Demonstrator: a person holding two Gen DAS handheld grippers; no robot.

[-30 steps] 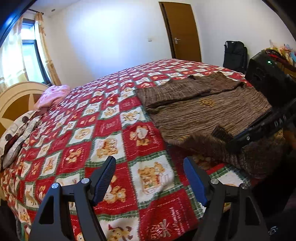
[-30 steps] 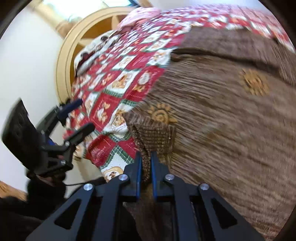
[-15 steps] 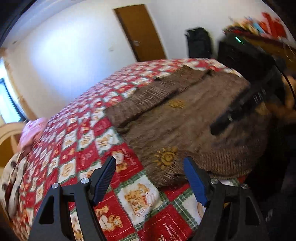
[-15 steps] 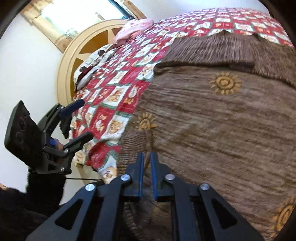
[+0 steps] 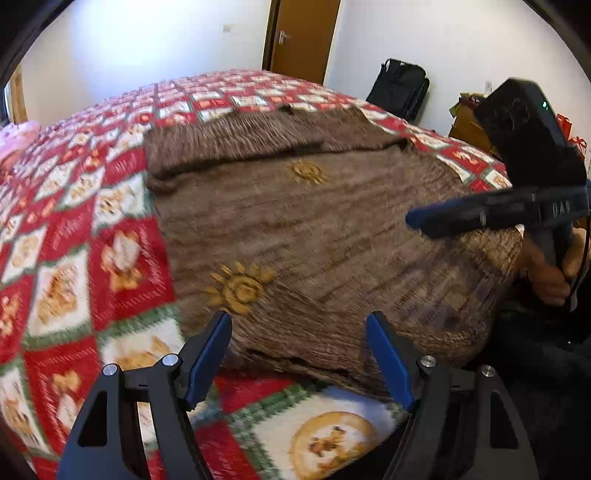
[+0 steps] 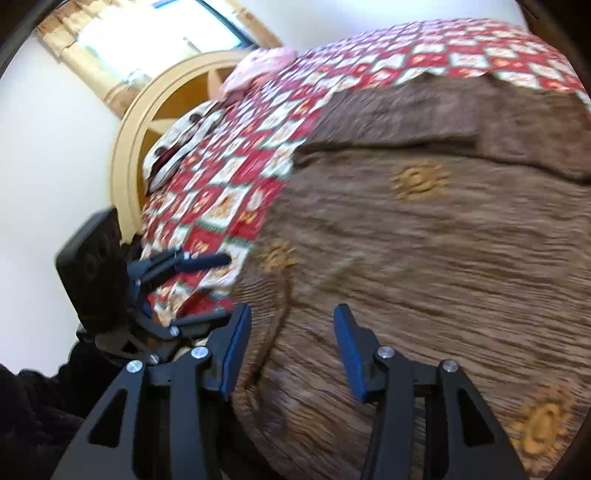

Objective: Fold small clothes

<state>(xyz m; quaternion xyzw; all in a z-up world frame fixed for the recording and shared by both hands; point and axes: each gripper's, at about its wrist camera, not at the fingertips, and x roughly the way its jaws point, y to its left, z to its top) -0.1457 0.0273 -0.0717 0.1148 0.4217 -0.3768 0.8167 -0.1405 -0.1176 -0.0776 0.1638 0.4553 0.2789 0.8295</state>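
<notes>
A brown knitted garment (image 5: 314,229) with gold sun motifs lies spread on the bed, its far part folded over. My left gripper (image 5: 298,321) stands open just above the garment's near left corner, with nothing pressed between its blue pads. My right gripper (image 6: 291,314) hovers over the near edge of the garment (image 6: 424,258). Its jaws are opening; the fabric lies below them and the pads do not press on it. In the left wrist view the right gripper (image 5: 421,221) reaches in from the right. The right wrist view shows the left gripper (image 6: 218,288) at the left, beside the bed's corner.
A red patchwork quilt (image 5: 74,258) covers the bed. A pink cloth (image 6: 266,62) and pillows lie by the round headboard (image 6: 125,158). A black bag (image 5: 399,88) stands by the wall beside a brown door (image 5: 303,33). A hand (image 5: 546,280) holds the right gripper.
The right gripper has let go of the garment's edge and its jaws have parted; the fabric now lies flat. The left gripper has swung over to the garment's near corner.
</notes>
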